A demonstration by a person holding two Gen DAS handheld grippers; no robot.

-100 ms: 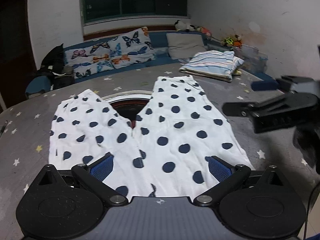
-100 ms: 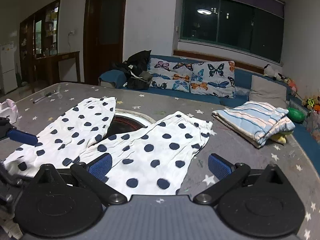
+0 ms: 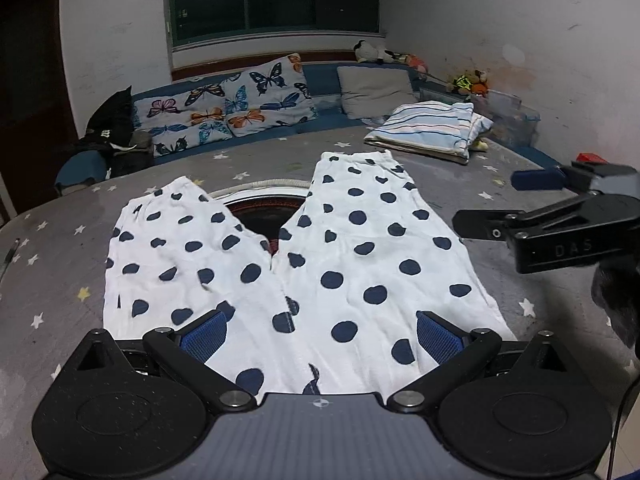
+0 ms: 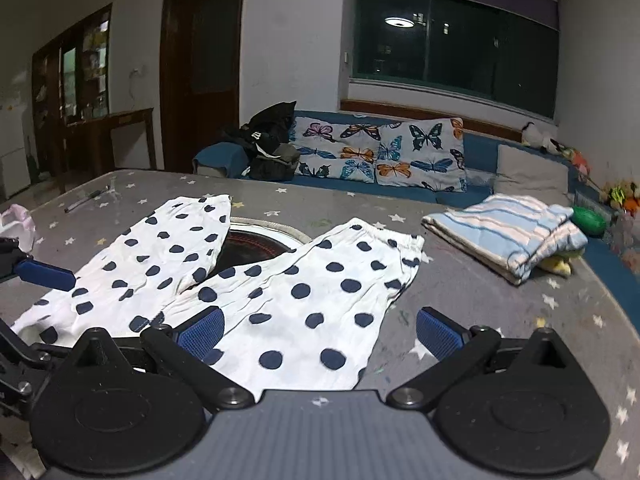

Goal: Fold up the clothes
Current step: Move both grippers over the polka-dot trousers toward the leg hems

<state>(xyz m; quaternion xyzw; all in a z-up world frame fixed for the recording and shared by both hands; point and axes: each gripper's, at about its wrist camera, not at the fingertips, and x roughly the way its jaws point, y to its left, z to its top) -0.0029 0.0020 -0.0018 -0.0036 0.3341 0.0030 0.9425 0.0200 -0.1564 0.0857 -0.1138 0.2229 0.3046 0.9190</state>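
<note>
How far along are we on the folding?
Done: a striped garment lies folded at the table's far side. In hand: nothing; left tongs and right tongs hover open over the polka-dot pants. Left: the pants lie flat, legs apart, no fold made.

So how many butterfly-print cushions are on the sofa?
2. They sit side by side against the sofa's back: one cushion nearer the black bag, the other nearer the plain grey cushion.
</note>
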